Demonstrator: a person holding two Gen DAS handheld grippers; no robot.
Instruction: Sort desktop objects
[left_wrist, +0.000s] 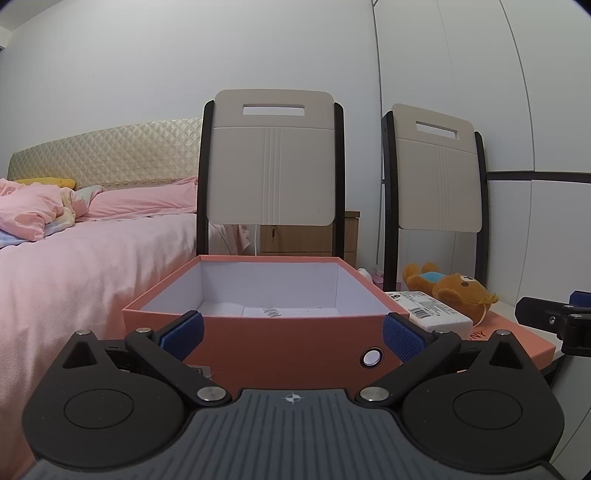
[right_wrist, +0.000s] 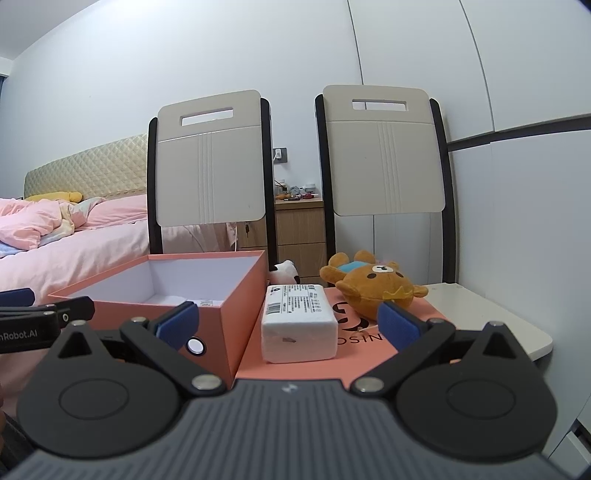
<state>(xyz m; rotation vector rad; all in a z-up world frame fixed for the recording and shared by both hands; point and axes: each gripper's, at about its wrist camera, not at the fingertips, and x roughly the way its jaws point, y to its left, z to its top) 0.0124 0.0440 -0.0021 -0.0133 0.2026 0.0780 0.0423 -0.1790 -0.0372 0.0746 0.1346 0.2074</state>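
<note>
Hovering with jaws spread wide and nothing between the ribbed blue pads, the left gripper (left_wrist: 292, 332) is facing the open salmon cardboard box (left_wrist: 266, 332), whose smooth white inside is showing a small printed label on the floor. At about two o'clock from that box, a white foam-like block (right_wrist: 299, 326) with a barcode sticker is lying flat on the matching salmon lid (right_wrist: 369, 347), just beside the box's right wall. A brown plush bear (right_wrist: 373, 288) with a blue patch is lying on its back at the lid's far end, at one o'clock from the block. The right gripper (right_wrist: 291, 323) is also gaping empty, its textured pads flanking the block. Two cream moulded chair backs (right_wrist: 210, 158) with black rails are standing behind.
</note>
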